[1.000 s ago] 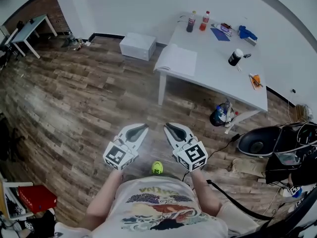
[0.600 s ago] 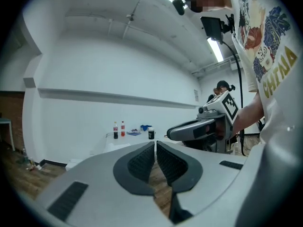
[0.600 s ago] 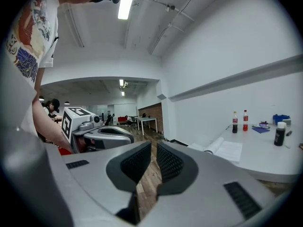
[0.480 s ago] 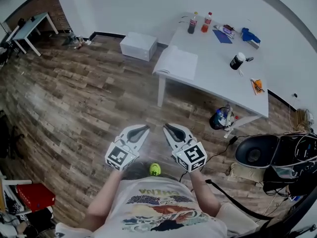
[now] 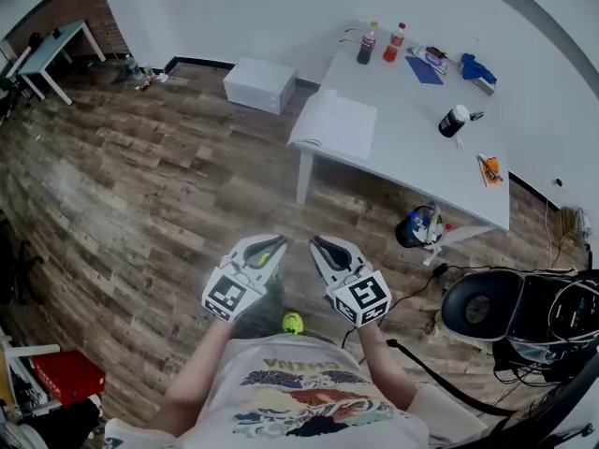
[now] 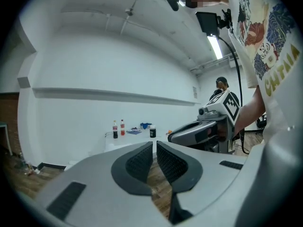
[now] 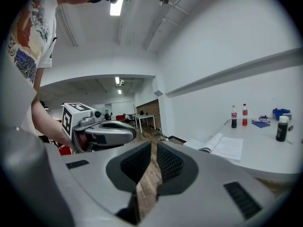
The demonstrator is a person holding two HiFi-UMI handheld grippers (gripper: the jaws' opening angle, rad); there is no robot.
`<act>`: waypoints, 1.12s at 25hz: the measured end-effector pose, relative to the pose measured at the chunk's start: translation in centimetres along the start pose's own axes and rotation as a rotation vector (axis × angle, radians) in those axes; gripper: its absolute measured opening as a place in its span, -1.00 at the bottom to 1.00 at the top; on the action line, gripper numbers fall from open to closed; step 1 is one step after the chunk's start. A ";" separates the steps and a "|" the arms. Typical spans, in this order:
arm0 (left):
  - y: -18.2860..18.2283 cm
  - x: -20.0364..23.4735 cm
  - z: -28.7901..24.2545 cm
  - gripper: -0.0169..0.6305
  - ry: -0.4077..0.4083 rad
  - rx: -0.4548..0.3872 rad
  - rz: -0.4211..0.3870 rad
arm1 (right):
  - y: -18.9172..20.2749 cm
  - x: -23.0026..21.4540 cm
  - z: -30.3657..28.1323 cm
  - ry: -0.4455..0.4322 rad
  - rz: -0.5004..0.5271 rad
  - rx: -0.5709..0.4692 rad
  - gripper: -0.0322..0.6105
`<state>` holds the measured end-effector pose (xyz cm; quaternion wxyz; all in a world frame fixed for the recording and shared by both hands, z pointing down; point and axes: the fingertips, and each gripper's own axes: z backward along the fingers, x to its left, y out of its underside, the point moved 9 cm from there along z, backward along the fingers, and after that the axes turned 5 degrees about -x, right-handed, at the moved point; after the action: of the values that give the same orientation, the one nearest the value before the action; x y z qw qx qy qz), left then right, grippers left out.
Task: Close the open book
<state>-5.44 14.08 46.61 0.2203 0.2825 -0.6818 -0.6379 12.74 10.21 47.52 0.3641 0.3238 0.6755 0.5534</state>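
Note:
The open book (image 5: 332, 123) lies with white pages up on the near left corner of the white table (image 5: 416, 157), far ahead of both grippers. In the right gripper view the open book (image 7: 222, 146) shows at the right on the table edge. My left gripper (image 5: 265, 249) and right gripper (image 5: 323, 247) are held side by side over the wooden floor, close to my body. Both are shut with nothing between the pads. The left gripper (image 6: 155, 146) points toward the distant table (image 6: 135, 137), and the right gripper (image 7: 154, 148) points along the floor.
On the table stand two bottles (image 5: 368, 43), a black and white jar (image 5: 453, 121), a blue cloth (image 5: 474, 66) and small items. A white box (image 5: 258, 85) sits on the floor by the wall. A bag (image 5: 418, 225) lies under the table, with black gear and cables (image 5: 487, 305) at the right.
The view has advanced a little toward the table. Both grippers have moved forward together over the floor and stayed shut.

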 end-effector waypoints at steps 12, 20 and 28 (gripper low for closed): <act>-1.3 11.8 -4.8 -0.91 0.055 -0.028 0.001 | -4.4 -5.7 -9.9 0.049 0.030 -0.005 -0.79; -0.5 18.8 -7.2 -0.91 0.107 -0.016 0.001 | -5.5 -9.0 -15.5 0.119 0.033 0.006 -0.79; 0.7 24.5 -9.0 -0.91 0.186 -0.041 -0.009 | -5.8 -10.6 -20.4 0.193 0.055 0.007 -0.79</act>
<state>-17.78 -8.86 46.64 0.2853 0.3389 -0.6439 -0.6238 0.76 -10.17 45.72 0.2811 0.2887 0.7003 0.5892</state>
